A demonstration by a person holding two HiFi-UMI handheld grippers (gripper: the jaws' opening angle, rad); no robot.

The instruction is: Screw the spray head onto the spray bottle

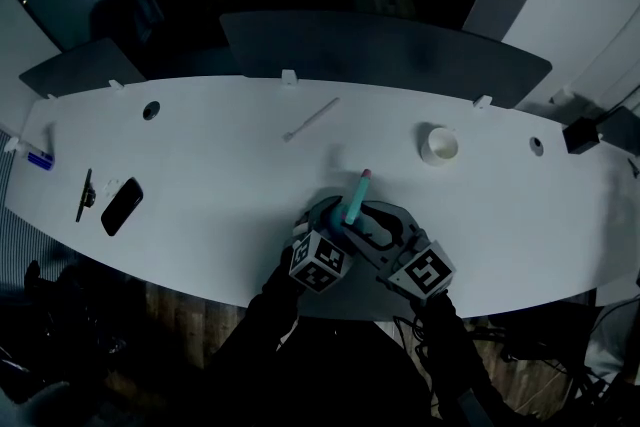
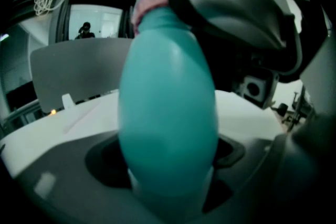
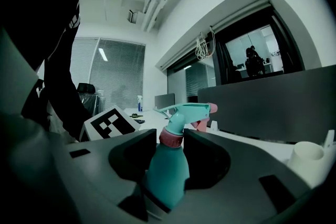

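Note:
A teal spray bottle [image 1: 351, 207] stands tilted above the table's near edge, held between both grippers. Its teal spray head [image 3: 188, 110] has a pink nozzle tip and sits on a pink collar [image 3: 170, 137] at the neck. My left gripper [image 2: 170, 165] is shut on the bottle's wide body [image 2: 168, 113], which fills that view. From the other side, my right gripper [image 3: 170, 152] is shut on the pink collar, with a pad pressing on each side of it. In the head view the left gripper [image 1: 335, 223] and right gripper [image 1: 376, 223] sit side by side.
On the white table [image 1: 230, 165] lie a white tape roll [image 1: 439, 145] at the right, a thin white tube [image 1: 312, 118] at the back middle, and a black phone [image 1: 121, 206] and a dark pen [image 1: 85, 194] at the left. Grey divider panels [image 1: 380, 50] stand behind.

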